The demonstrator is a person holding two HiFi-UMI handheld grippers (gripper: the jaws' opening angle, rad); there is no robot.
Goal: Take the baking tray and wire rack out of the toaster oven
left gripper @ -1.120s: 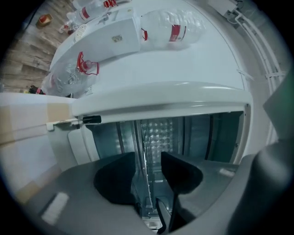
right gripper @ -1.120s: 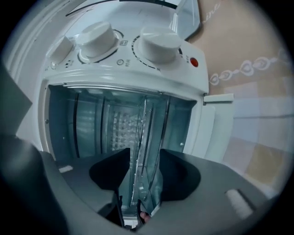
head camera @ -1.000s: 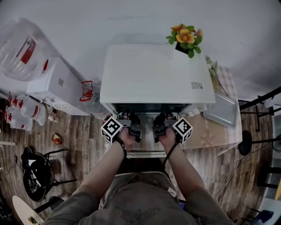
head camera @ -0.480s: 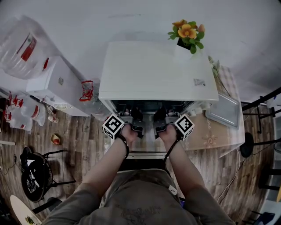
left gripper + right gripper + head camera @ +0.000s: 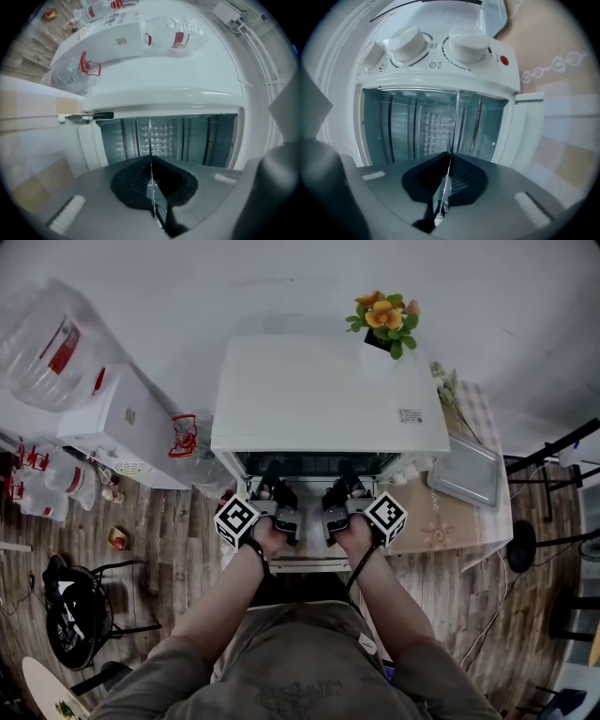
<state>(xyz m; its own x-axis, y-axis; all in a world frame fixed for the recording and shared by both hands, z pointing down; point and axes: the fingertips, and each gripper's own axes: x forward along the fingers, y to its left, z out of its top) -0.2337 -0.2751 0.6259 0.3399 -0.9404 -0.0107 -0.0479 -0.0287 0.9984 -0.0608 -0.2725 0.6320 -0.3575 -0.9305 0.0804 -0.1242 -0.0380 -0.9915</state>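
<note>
Wire rack (image 5: 454, 117), clamped in right tool (image 5: 448, 159)

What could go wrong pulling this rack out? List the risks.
The left tool and right tool pinch only the thin front edge of what looks like the wire rack; the right has just closed, so it may slip when pulled.
Uneven pulls could skew the rack and jam it inside the toaster oven.

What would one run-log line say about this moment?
left claw: shut on wire rack edge | right claw: just closed on same rack | toaster oven: open | baking tray: already out, beside oven
</note>
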